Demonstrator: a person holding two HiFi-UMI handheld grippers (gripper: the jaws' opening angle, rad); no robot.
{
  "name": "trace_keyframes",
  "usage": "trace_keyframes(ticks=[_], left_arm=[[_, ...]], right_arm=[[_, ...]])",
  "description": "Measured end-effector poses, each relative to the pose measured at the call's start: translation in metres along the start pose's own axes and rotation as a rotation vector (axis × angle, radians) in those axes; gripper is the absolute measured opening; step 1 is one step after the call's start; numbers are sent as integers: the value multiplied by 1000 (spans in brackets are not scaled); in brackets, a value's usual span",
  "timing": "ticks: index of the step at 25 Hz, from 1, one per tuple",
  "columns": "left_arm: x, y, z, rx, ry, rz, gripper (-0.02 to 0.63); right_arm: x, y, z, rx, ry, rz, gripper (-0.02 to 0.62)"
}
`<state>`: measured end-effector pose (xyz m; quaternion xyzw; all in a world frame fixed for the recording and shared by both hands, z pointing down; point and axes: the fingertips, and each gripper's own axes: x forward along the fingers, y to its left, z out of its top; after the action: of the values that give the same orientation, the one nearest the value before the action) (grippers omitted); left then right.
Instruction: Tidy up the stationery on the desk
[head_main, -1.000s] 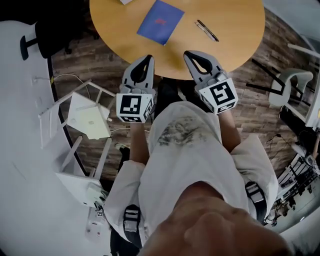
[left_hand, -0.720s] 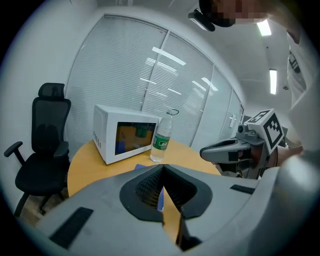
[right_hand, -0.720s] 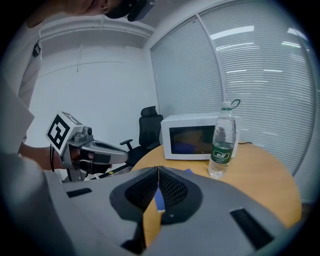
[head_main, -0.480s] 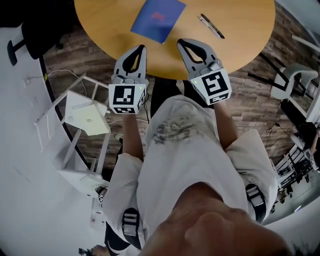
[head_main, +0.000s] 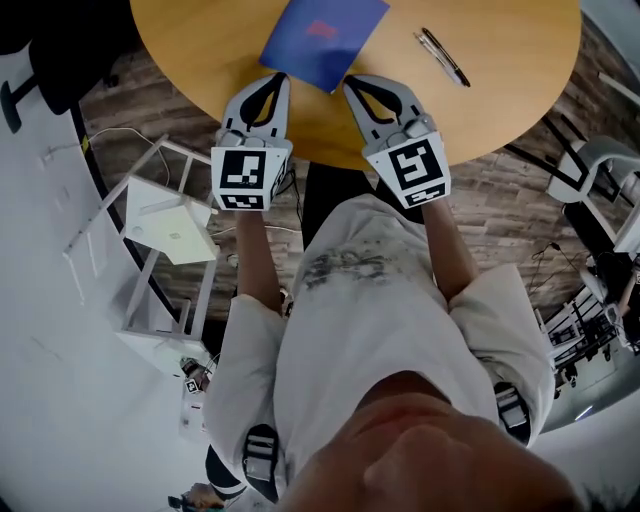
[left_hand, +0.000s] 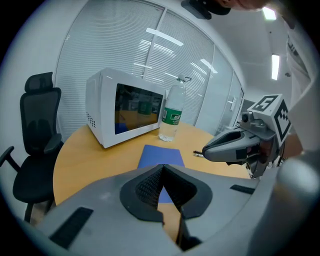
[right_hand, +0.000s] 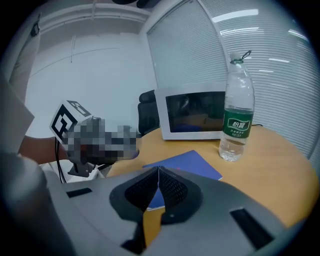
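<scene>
The blue notebook (head_main: 322, 40) lies flat on the round wooden bench (head_main: 500, 100), close to the rim nearest the person. Its far end is cut off by the top of the head view. Its near corner points at the gap between the two claw tips. The left claw (head_main: 277, 78) hangs over the bench just beside the notebook's left edge, and the right claw (head_main: 352, 82) just beside its right edge. Whether either tip touches the cover cannot be told. Each claw has its jaws pressed together with nothing between them, as each gripper view shows.

A pen (head_main: 443, 57) lies to the right of the notebook, apart from it, with bare wood on every side and well in from the rim. In the left gripper view a white microwave (left_hand: 125, 114) and a clear water bottle (left_hand: 171, 112) with a green label stand at the far side of the bench, beyond the notebook, with open surface between them and it. A black office chair (left_hand: 35, 145) stands off the bench's left edge. On the wood-pattern floor (head_main: 520, 210) to the person's left, a white rack (head_main: 165, 230) stands near the bench's rim.
</scene>
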<state>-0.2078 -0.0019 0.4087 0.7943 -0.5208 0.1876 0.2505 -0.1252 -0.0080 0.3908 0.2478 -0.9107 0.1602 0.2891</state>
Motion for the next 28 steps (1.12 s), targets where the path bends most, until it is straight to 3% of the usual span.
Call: trace_keyframes(ticks=[16,28], left_arm=[[54,28,-43,89,183,-29,8],[62,42,-62,63,261,13,8]], right_arm=[[54,1,-44,5,93,41,63],[77,5,-79,-82,252,45,63]])
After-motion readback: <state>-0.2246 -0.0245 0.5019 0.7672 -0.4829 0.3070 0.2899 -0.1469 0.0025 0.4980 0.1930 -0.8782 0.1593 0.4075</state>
